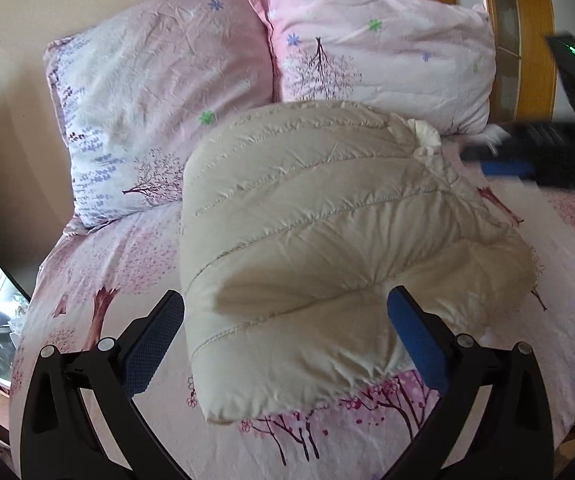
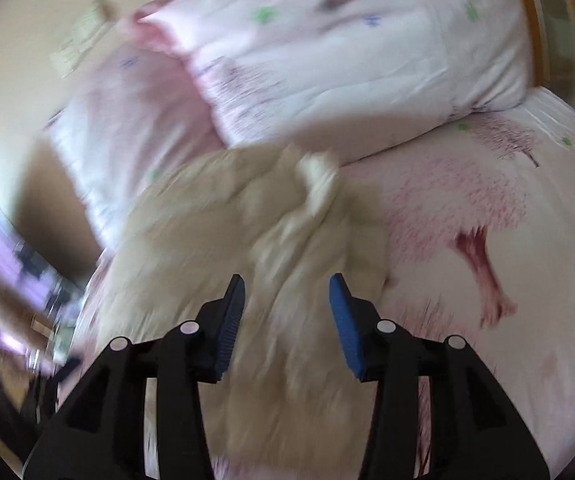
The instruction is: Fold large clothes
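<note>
Support surface: bed, covered by a pink-and-white sheet printed with pink trees and blossoms. Sheet lies mostly flat, lightly creased.

Directly on it:
- Beige quilted jacket, folded into a puffy bundle, near the middle of the bed; white lining shows at its far end. Right wrist view is motion-blurred; jacket appears there only as a pale mass.
- Left pillow and right pillow, side by side at the head of the bed, matching print. The jacket's far end lies close to both.
</note>
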A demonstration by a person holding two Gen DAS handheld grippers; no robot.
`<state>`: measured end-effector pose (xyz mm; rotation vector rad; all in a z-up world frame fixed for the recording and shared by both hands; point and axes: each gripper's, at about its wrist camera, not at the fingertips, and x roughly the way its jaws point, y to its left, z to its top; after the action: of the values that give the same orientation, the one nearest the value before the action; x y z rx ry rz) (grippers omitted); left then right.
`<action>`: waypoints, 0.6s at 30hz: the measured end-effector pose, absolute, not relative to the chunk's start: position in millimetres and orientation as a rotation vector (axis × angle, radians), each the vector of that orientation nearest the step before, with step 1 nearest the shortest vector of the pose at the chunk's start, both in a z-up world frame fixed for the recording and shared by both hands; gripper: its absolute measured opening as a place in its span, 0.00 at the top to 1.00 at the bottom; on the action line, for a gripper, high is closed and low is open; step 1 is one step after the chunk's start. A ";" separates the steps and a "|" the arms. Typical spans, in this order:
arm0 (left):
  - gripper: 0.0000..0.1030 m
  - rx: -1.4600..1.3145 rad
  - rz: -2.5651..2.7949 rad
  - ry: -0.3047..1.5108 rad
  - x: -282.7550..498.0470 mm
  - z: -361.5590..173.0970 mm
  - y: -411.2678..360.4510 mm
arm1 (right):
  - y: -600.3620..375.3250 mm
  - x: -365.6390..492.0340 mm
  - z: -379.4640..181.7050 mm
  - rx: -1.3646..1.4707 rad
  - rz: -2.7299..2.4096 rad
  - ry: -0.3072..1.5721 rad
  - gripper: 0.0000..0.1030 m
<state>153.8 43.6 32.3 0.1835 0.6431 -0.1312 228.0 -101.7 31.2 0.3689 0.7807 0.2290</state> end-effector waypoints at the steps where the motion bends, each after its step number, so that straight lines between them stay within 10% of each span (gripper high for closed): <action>1: 0.01 0.176 -0.128 0.642 151.5 33.1 43.6 | -100.3 216.5 28.4 0.350 0.244 0.780 0.56; 14: 0.01 0.110 -0.074 0.699 146.3 18.6 47.2 | -81.1 196.7 -22.6 0.256 0.201 0.901 0.56; 18: 0.01 0.093 -0.055 0.694 135.7 17.3 51.3 | -76.1 170.3 -2.3 0.190 0.165 0.814 0.24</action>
<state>135.7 51.3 17.3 0.0935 0.6942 -0.0546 170.3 -76.1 -2.3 0.1901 0.8142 0.1654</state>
